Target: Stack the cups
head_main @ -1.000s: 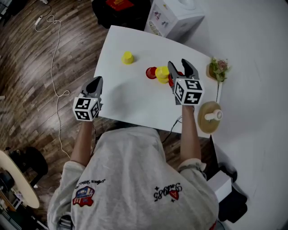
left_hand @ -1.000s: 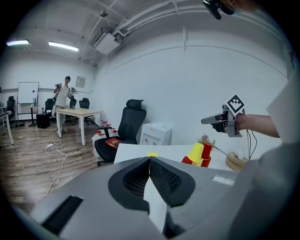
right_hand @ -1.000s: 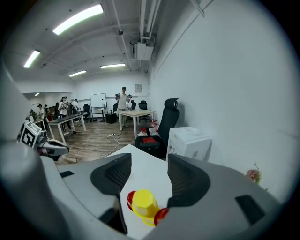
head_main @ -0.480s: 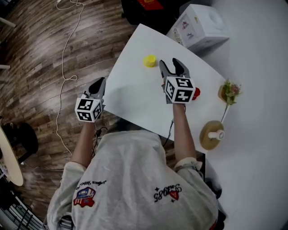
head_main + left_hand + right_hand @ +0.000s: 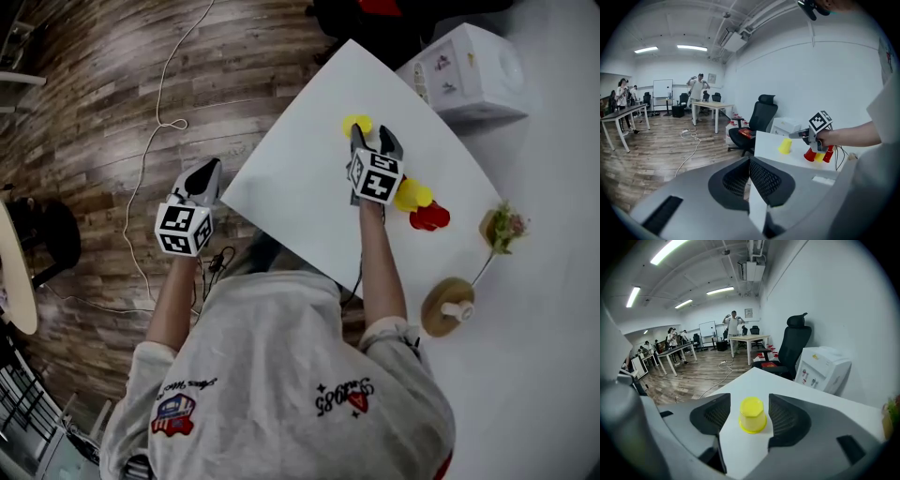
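1. The right tool [image 5: 374, 137] had been carried away from the cluster of yellow and red cups [image 5: 412, 195] to the lone upturned yellow plastic cup [image 5: 752, 416], which stood near the far corner of the flat white counter [image 5: 300, 187].
2. Its jaws had just been widened. The cup was framed between them with a gap on each side, so nothing was gripped.
3. A pick-up for stacking was judged to be next.
4. The cup was seen to be smooth and tapered, with a faceted base. The jaw pads were dark and mesh-textured.
5. The left tool [image 5: 203, 176] was held closed and empty beyond the counter edge, above the wooden plank floor [image 5: 112, 112].
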